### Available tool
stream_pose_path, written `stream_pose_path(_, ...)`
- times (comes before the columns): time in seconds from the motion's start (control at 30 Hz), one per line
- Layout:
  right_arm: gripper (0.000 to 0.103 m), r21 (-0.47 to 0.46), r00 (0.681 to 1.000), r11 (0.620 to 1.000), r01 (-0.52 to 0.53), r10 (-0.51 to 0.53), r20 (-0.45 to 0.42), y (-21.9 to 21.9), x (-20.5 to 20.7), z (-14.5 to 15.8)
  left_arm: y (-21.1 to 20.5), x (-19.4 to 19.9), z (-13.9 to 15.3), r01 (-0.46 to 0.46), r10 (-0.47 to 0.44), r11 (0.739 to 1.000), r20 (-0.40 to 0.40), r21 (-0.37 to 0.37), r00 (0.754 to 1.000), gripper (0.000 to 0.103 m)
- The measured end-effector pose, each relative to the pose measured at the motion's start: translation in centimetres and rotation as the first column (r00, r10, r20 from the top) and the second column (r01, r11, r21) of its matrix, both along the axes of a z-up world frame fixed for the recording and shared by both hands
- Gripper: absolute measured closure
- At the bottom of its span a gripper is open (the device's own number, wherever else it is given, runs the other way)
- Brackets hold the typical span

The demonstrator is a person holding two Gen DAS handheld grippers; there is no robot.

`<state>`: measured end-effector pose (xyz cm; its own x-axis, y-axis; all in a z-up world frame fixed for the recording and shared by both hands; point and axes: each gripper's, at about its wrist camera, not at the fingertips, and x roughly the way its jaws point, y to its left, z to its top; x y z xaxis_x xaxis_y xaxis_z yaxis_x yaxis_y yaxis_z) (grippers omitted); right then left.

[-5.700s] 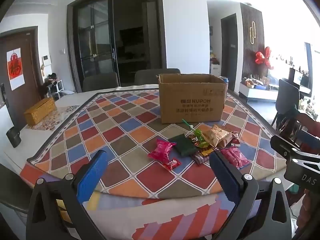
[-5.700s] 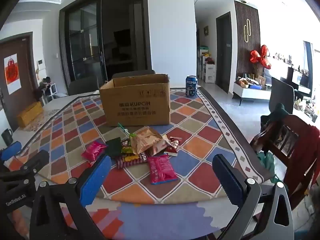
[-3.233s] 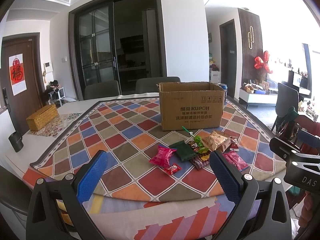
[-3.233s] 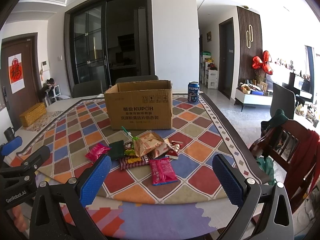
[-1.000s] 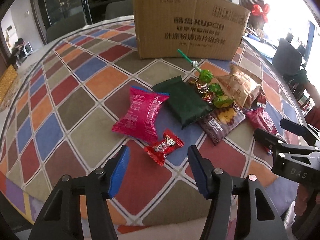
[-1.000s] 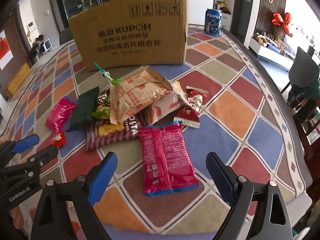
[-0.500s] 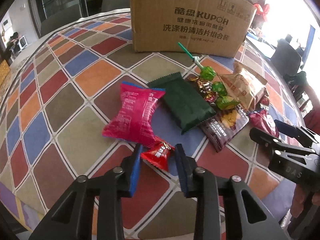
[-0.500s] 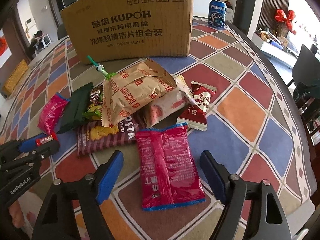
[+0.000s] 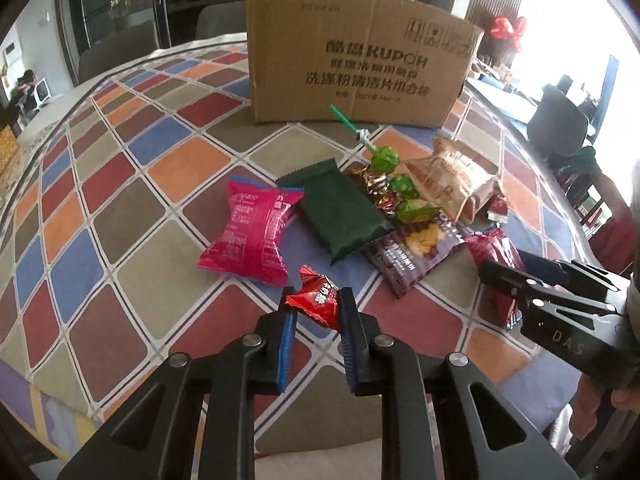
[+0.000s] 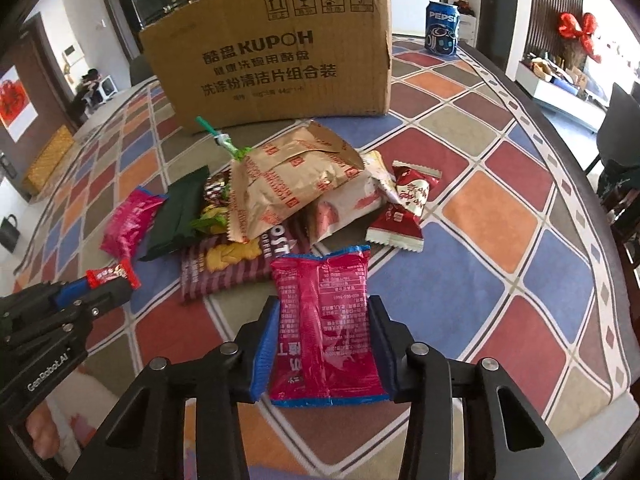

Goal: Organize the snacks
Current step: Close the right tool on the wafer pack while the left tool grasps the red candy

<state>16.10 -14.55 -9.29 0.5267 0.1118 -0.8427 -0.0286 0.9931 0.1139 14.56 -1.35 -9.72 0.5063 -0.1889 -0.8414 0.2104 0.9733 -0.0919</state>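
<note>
A: What does the left gripper hold?

B: Its blue pads are clamped on a small red candy wrapper at the near edge of the patterned tablecloth. The jaws stand narrow, the candy pinched between them, just in front of the pink snack pouch.

A: And the right gripper?

B: Its jaws have just been closing around the long pink packet, which lies lengthwise between them. Both pads meet the packet's long edges. The packet sits at the near end of the snack pile.

A: Where are the remaining snacks?

B: They lie heaped between the grippers and the cardboard box: a dark green packet, a green lollipop, foil-wrapped sweets, a tan paper biscuit bag, a striped brown coffee-snack pack partly under the bag, and red-and-white candies to the right.

A: Anything behind the box?

B: A blue cola can stands upright on the cloth, beyond the box's right corner.
</note>
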Motion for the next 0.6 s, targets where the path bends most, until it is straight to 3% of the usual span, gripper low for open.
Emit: stream_pose_path(0.6, 0.060, 0.034, 0.988, 0.998, -0.053, 0.047, 0.145, 0.5, -1.3, 4.9, -0.3, -1.1, 5.2, 0.011, -0.010, 1.000, 0.162, -0.004, 0.987, 0.082)
